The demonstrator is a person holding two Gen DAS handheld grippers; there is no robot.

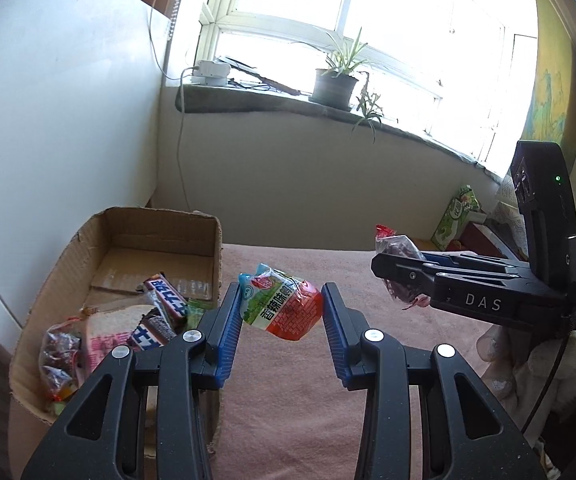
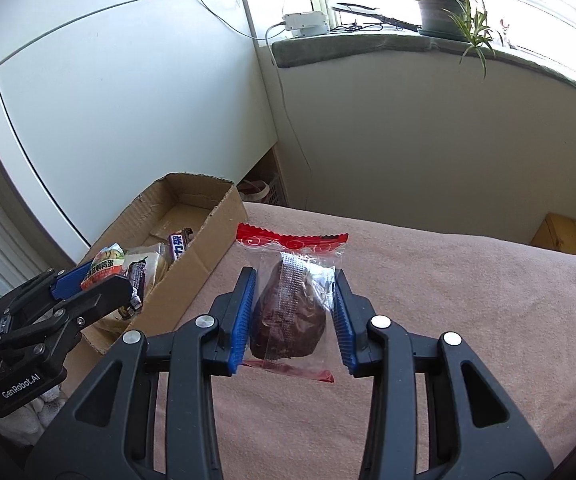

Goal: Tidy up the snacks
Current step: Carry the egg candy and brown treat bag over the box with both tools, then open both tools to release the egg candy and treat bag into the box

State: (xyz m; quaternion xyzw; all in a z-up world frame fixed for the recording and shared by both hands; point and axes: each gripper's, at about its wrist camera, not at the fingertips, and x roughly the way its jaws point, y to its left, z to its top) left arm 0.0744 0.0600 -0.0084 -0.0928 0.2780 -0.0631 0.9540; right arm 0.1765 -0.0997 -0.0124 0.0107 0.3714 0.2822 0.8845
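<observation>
Under a bright window, pink blanket (image 2: pixel 427 280). One cardboard box (image 1: pixel 88 240), several snacks inside. Left gripper (image 1: pixel 282 312) clamps green-red packet (image 1: pixel 282 306); right gripper (image 2: pixel 293 308) clamps clear-wrapped brown cake (image 2: pixel 288 320).

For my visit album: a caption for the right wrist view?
Right gripper holds a wrapped brown snack over the pink blanket, cardboard box alongside.

Bright window (image 1: pixel 367 20), potted plant (image 1: pixel 335 80), white wall (image 1: pixel 68 100).

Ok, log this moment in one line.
left gripper: shut on green-red snack pack | right gripper: shut on dark pastry packet | cardboard box: partly filled
</observation>
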